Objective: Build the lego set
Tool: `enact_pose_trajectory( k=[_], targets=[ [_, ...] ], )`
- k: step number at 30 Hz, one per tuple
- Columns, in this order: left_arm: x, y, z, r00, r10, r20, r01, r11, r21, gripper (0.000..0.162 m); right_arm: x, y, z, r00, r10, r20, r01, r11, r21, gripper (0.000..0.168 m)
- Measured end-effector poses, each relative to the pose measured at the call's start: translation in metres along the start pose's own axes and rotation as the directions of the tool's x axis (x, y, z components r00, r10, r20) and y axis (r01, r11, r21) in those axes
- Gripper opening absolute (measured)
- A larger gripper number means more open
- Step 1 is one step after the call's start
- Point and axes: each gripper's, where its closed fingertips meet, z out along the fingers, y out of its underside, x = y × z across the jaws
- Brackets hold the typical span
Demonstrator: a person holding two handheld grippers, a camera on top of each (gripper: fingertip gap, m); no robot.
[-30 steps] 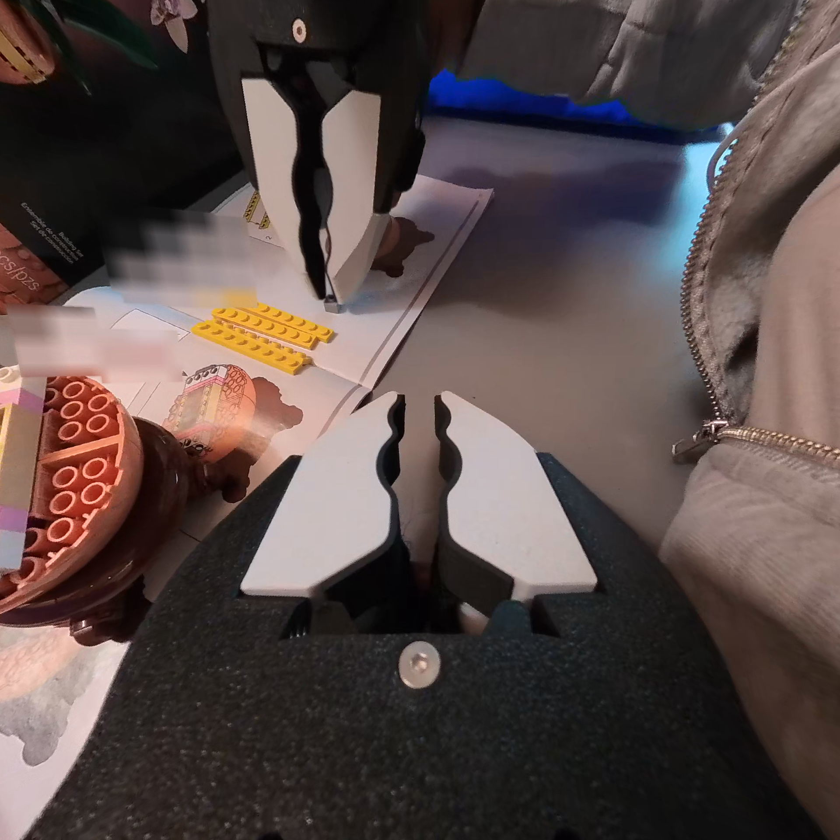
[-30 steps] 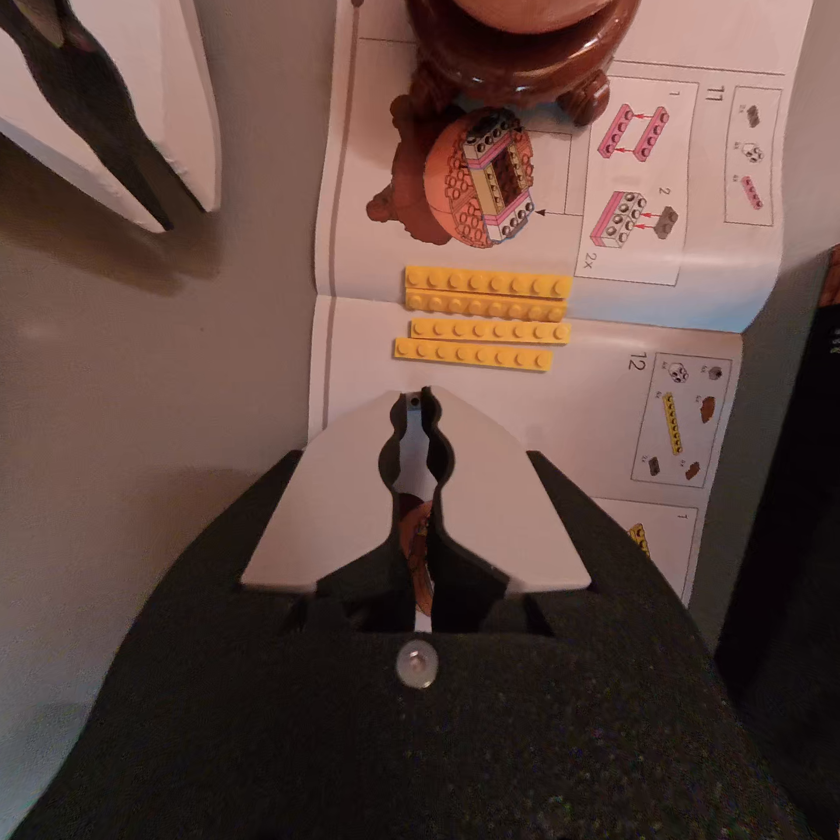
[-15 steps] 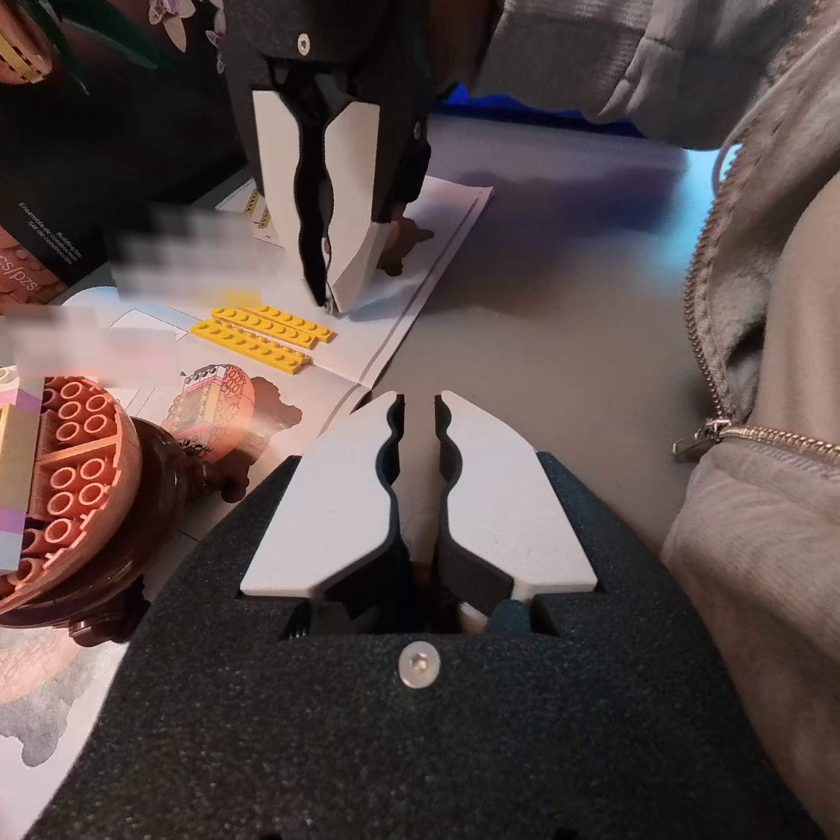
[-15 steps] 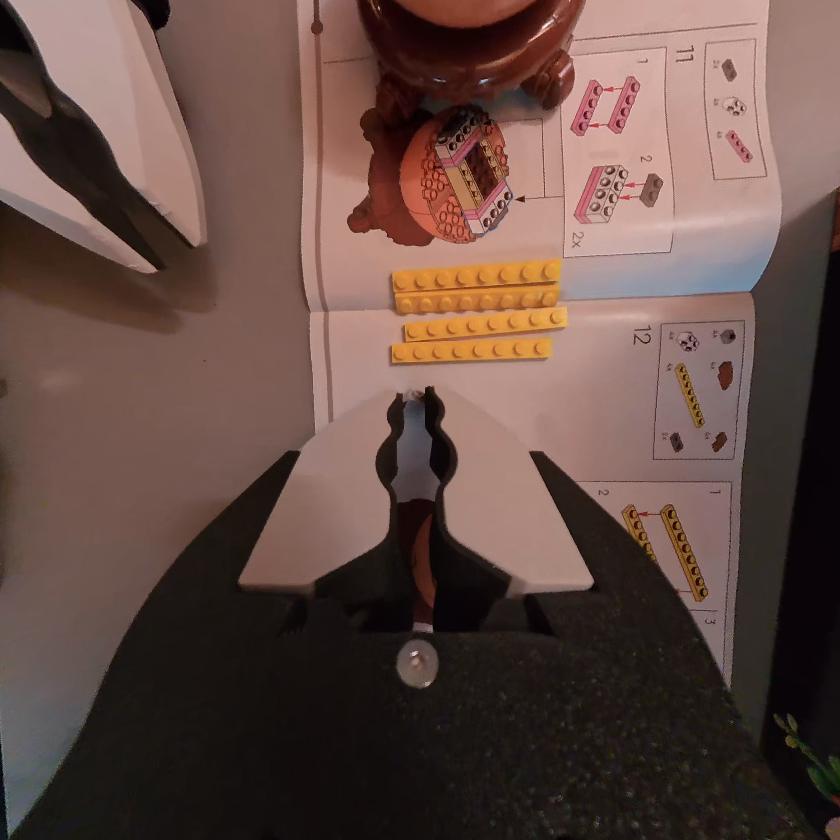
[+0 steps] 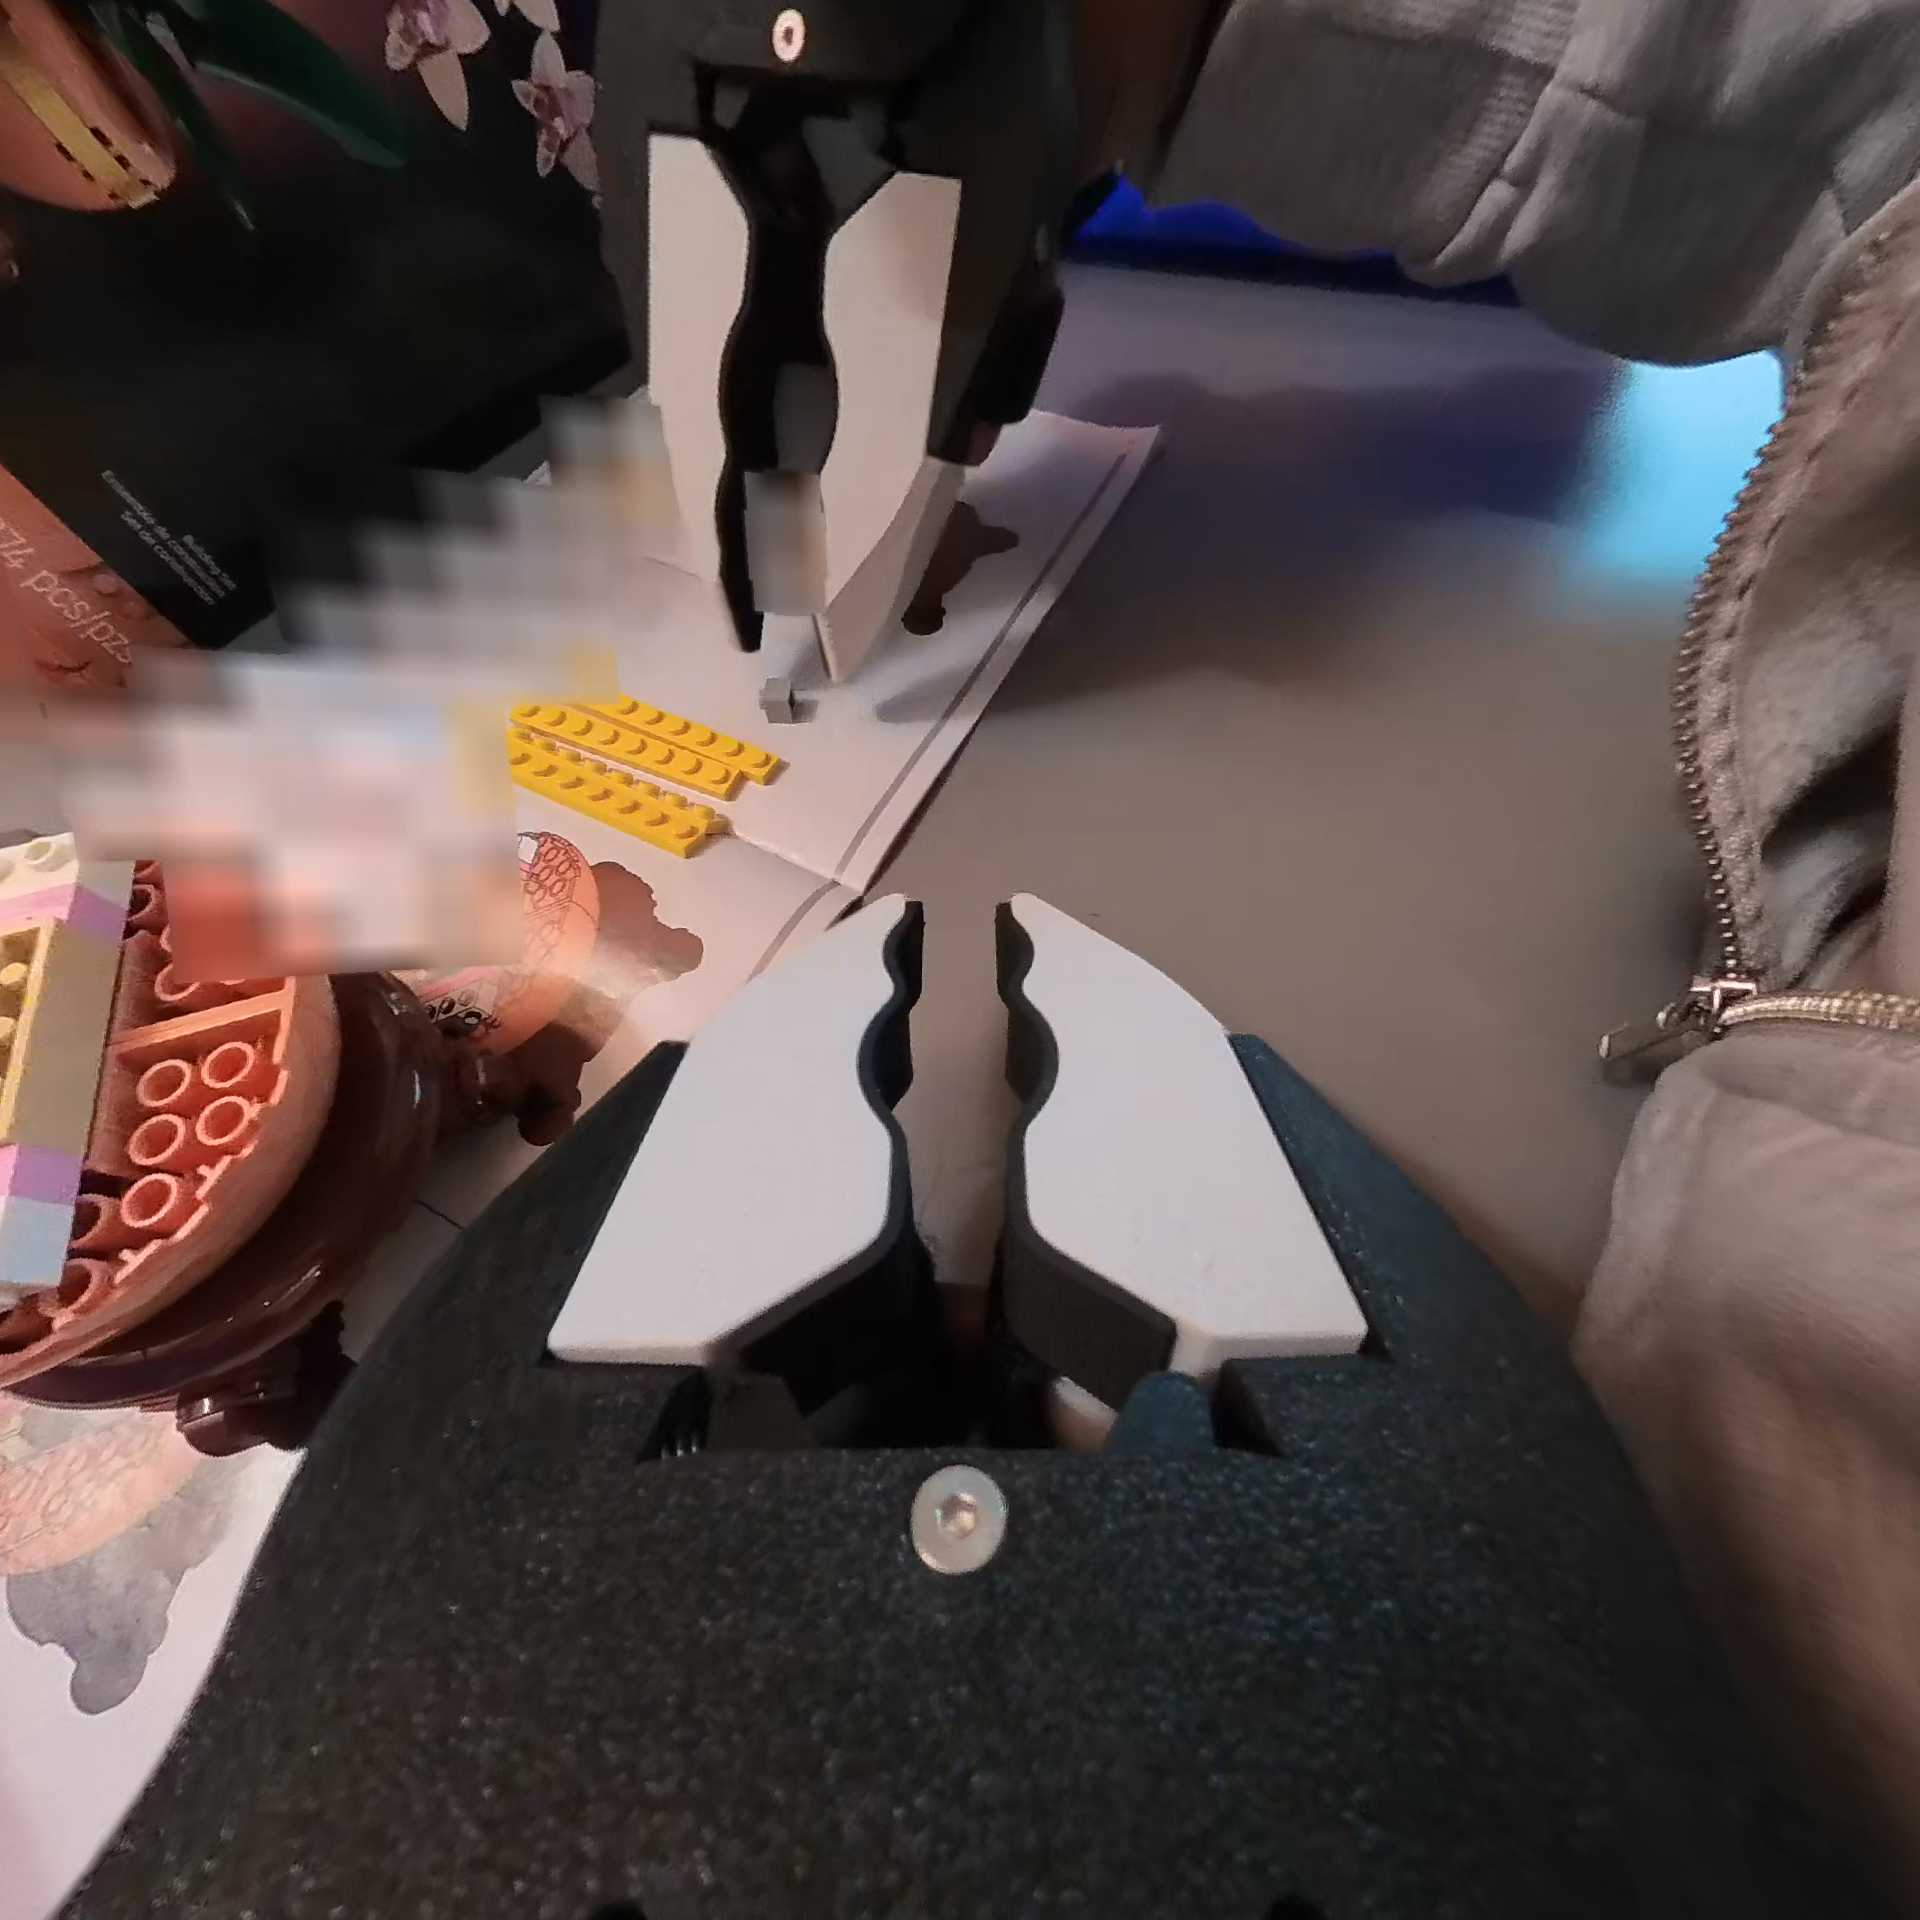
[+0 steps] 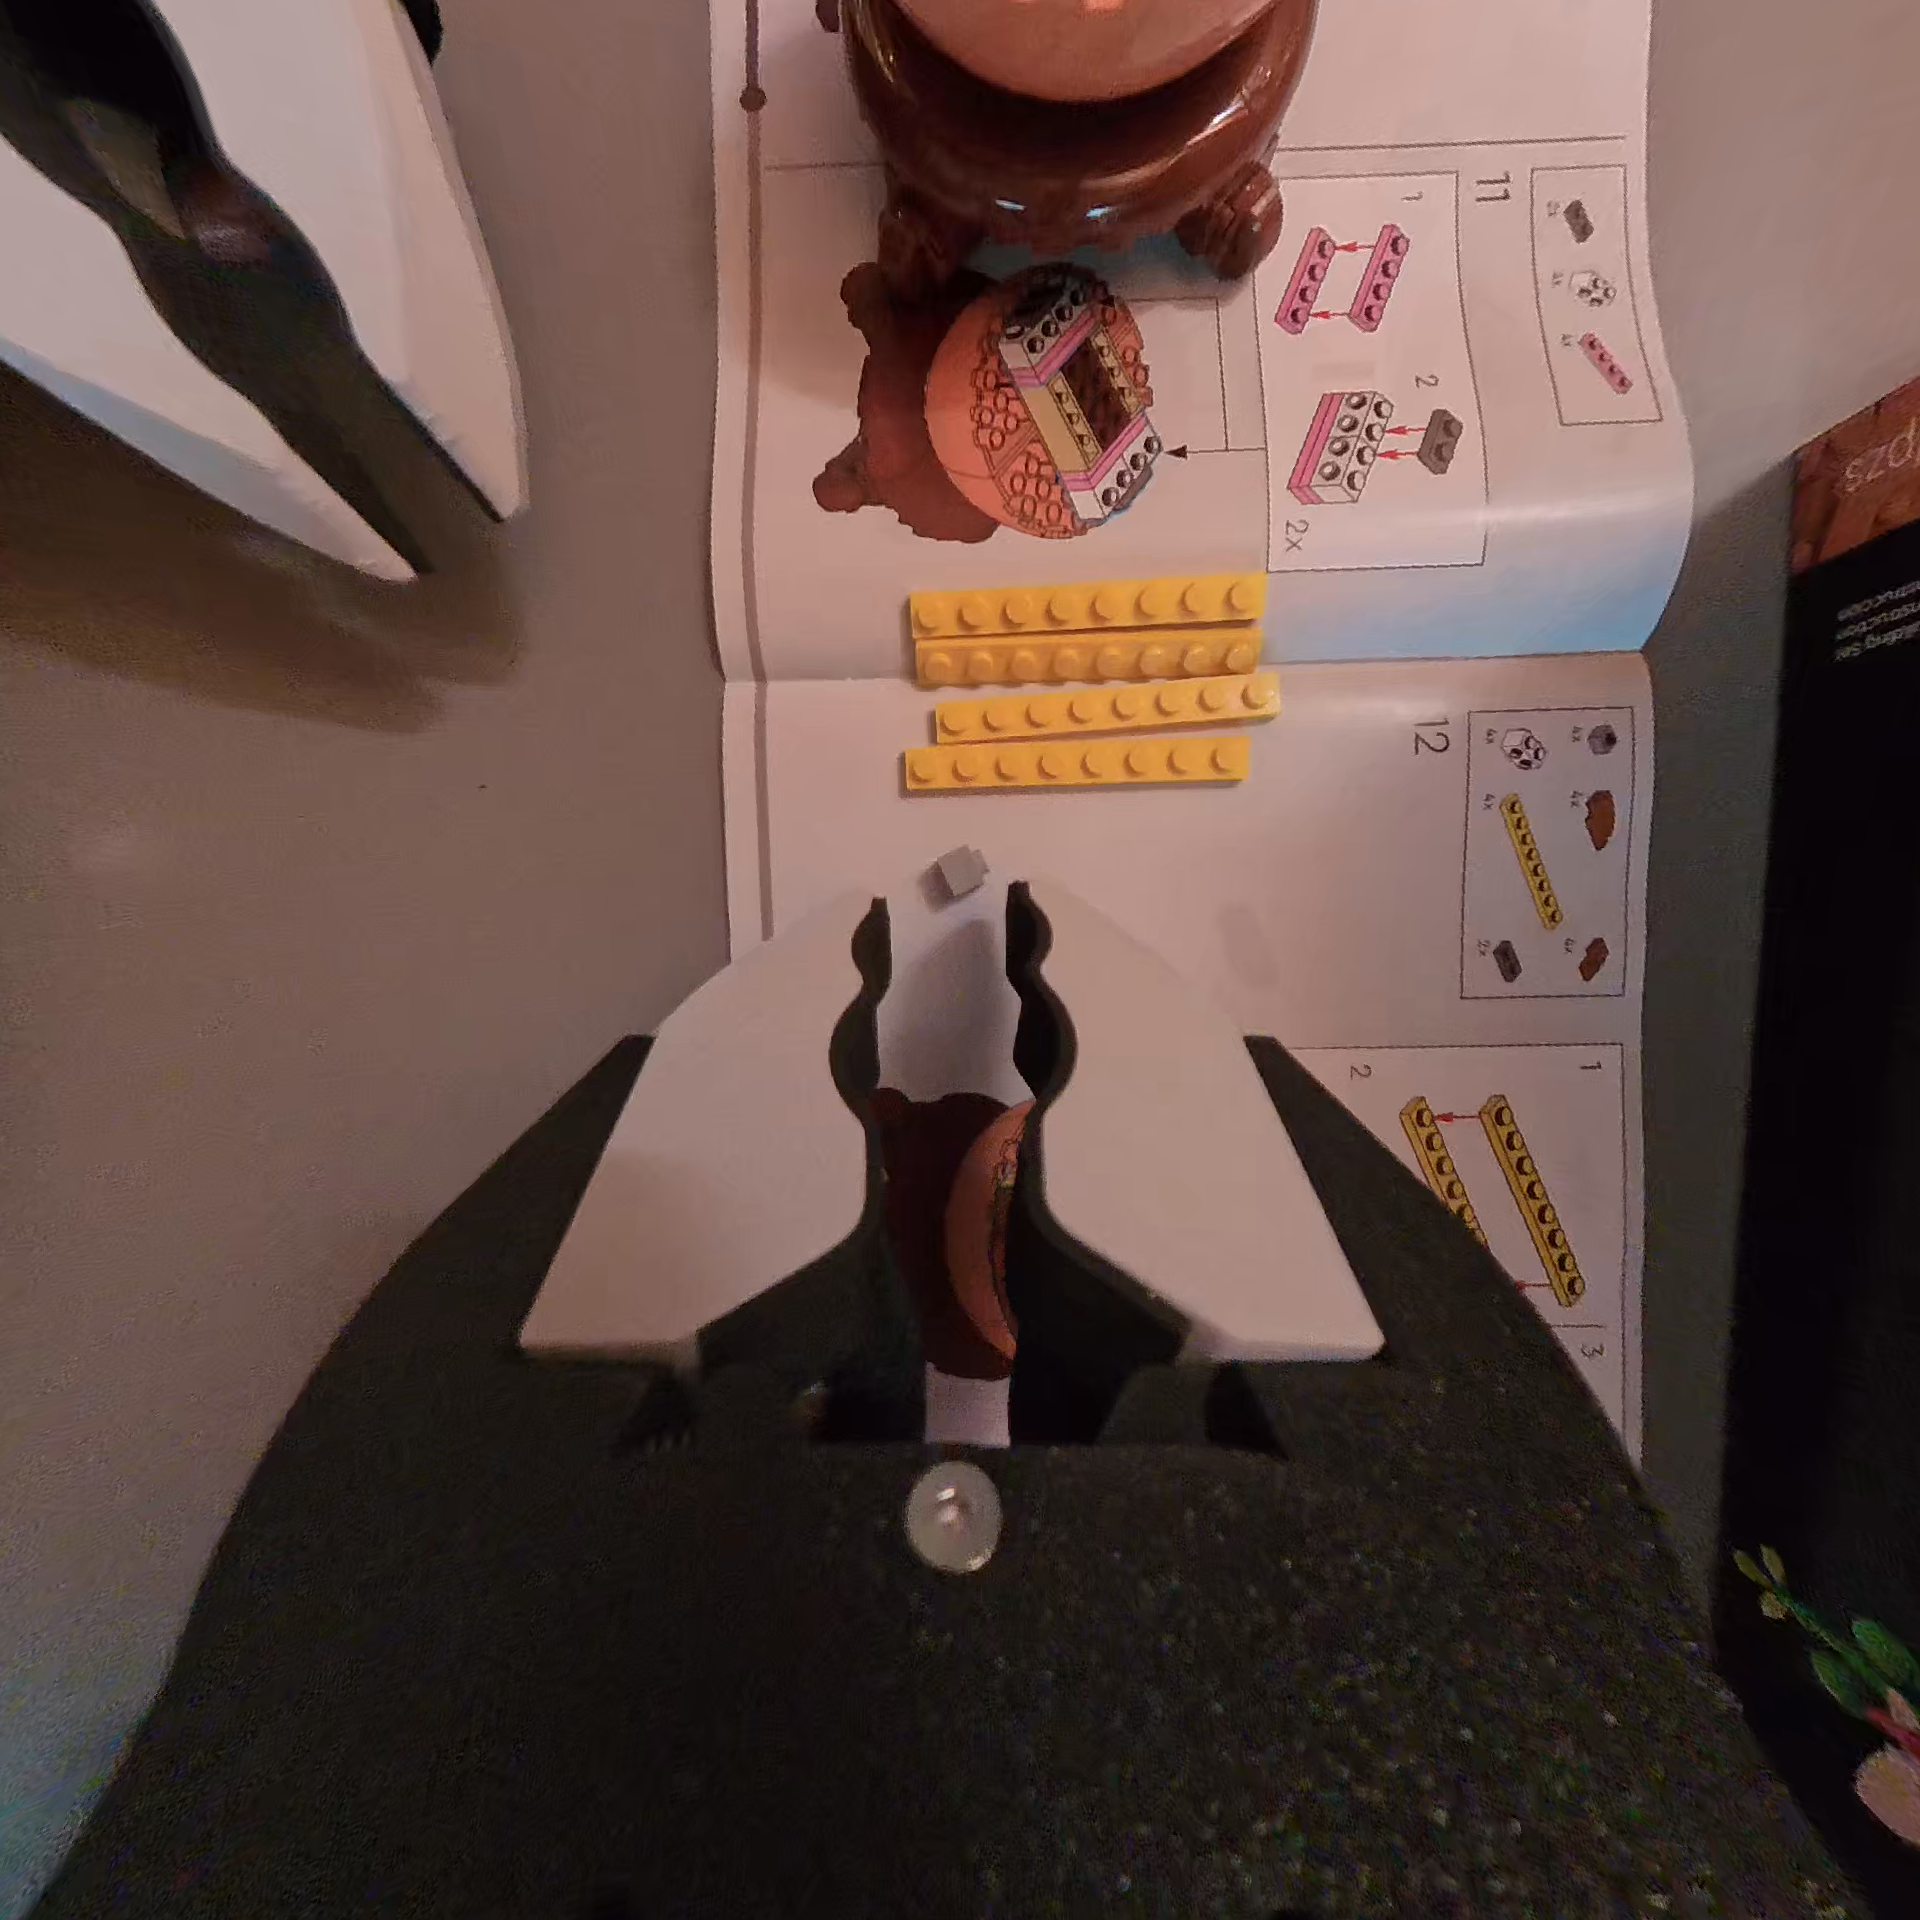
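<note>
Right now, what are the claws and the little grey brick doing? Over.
Right claw open, empty. Left claw slightly open, empty. Small grey square brick loose on paper instruction booklet, beside four yellow studded plates. Nothing blocking.

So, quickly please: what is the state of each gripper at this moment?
Left gripper: open a little, holding nothing.
Right gripper: open, holding nothing; the small grey piece lies free on the instruction booklet just beyond its fingers.

A small grey square brick point(image 5: 781, 699) lay on the white instruction booklet point(image 5: 997, 582), just below the parted white fingers of the right gripper point(image 5: 792, 655). Four long yellow studded plates point(image 5: 634, 758) sat beside it. The left gripper point(image 5: 958, 925) hovered nearby, fingers slightly apart and empty, near a round salmon-and-brown brick model point(image 5: 197, 1122).
</note>
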Motion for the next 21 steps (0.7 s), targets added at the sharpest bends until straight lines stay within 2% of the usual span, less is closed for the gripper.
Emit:
enact_pose_trajectory(
  k=[10, 16, 21],
  targets=[
    [-0.001, 0.002, 0.001, 1.000, -0.016, -0.005, 0.016, 1.000, -0.013, 0.014, 0.004, 0.000, 0.009, 0.995, -0.103, -0.010, 0.103, 0.994, -0.042, 0.014],
    [-0.002, 0.002, 0.001, 1.000, -0.024, -0.010, 0.024, 1.000, -0.015, 0.014, 0.003, -0.016, -0.002, 0.998, -0.059, 0.033, 0.057, 0.997, 0.059, 0.008],
    [-0.001, 0.003, 0.002, 1.000, -0.026, -0.015, 0.026, 0.999, -0.021, 0.014, 0.010, -0.006, 0.006, 0.999, -0.033, 0.008, 0.033, 0.999, 0.025, 0.005]
  ],
)
